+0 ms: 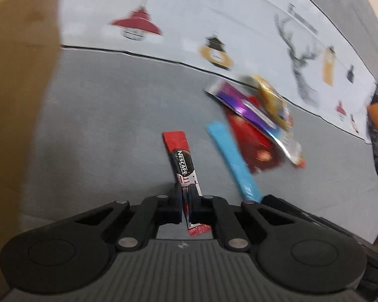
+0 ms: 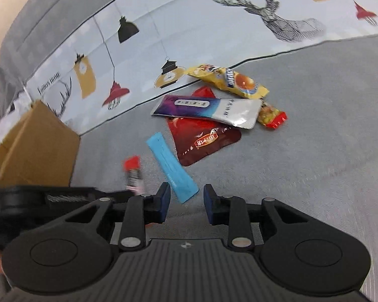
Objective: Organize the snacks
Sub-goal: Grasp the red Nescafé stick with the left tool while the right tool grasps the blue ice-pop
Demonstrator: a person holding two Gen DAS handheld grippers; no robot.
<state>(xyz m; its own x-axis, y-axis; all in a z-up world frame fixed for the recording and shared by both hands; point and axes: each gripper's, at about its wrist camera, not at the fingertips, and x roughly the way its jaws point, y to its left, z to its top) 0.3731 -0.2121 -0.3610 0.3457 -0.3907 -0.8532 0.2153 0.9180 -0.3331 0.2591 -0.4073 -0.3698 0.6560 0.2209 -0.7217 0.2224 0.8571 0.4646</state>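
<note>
My left gripper (image 1: 186,196) is shut on a red and black Nescafe stick (image 1: 182,162), held above the grey cloth; the stick also shows in the right wrist view (image 2: 133,173). A blue stick packet (image 1: 233,162) lies to its right, also seen in the right wrist view (image 2: 171,167). Beyond it lies a pile: a dark red pouch (image 2: 204,141), a purple and silver packet (image 2: 209,108), a yellow packet (image 2: 229,80) and a small red-ended snack (image 2: 272,115). My right gripper (image 2: 185,202) is open and empty, just short of the blue stick's near end.
A brown cardboard box (image 2: 35,148) stands at the left, filling the left edge of the left wrist view (image 1: 17,100). A white patterned cloth strip (image 2: 214,32) with deer and lamps runs behind the snacks. Bare grey cloth (image 2: 315,163) lies to the right.
</note>
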